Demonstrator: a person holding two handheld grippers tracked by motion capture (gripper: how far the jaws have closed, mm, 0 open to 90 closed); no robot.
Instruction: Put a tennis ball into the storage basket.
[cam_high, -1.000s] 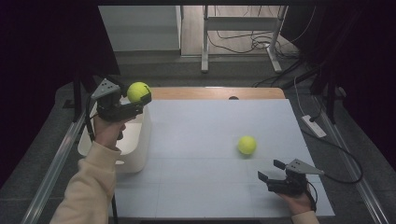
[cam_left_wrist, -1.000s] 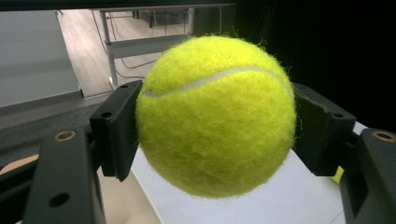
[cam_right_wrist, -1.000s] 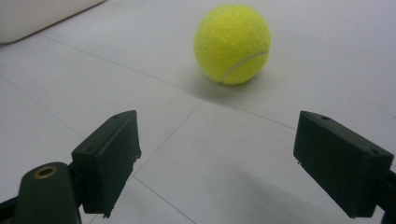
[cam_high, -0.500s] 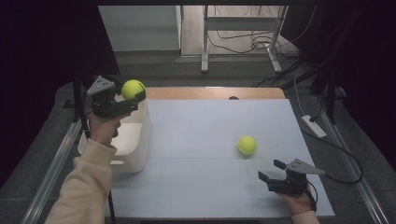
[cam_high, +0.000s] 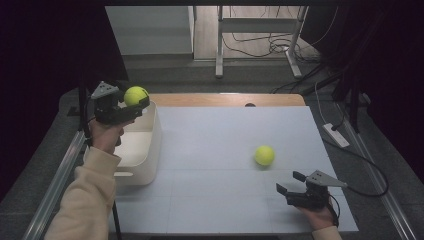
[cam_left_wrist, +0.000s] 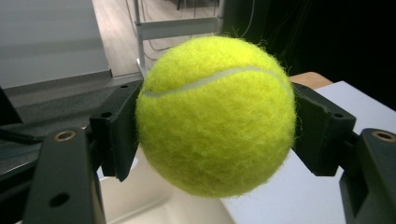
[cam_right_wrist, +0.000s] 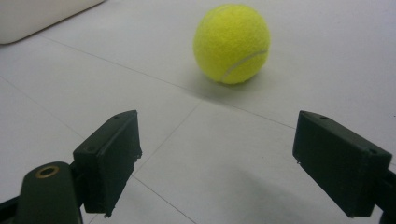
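1. Nearest the person, the right gripper (cam_high: 292, 183) rests low on the table (cam_high: 215, 200) close to its front right corner, jaws spread wide with nothing between them.
2. Just ahead of it, the second ball (cam_right_wrist: 232, 43) lies loose on the white top, apart from the jaws and squarely in line with them. This one is not yet picked up.
3. The room around that ball is bare on every side, so the right gripper has a straight, unblocked run to it. The right table edge lies near, and I judge that a nudge could roll the ball toward it.
4. At the left, the bin (cam_high: 150, 150) stands on the table's left edge, open at the top, and looks empty as far as its inside shows.
5. Farthest off, the left gripper (cam_high: 137, 102) pinches the first ball (cam_left_wrist: 215, 116) firmly between both pads, raised over the bin's far rim.
6. By my reading, the first ball is carried but not dropped; release over the bin remains, then the second ball.
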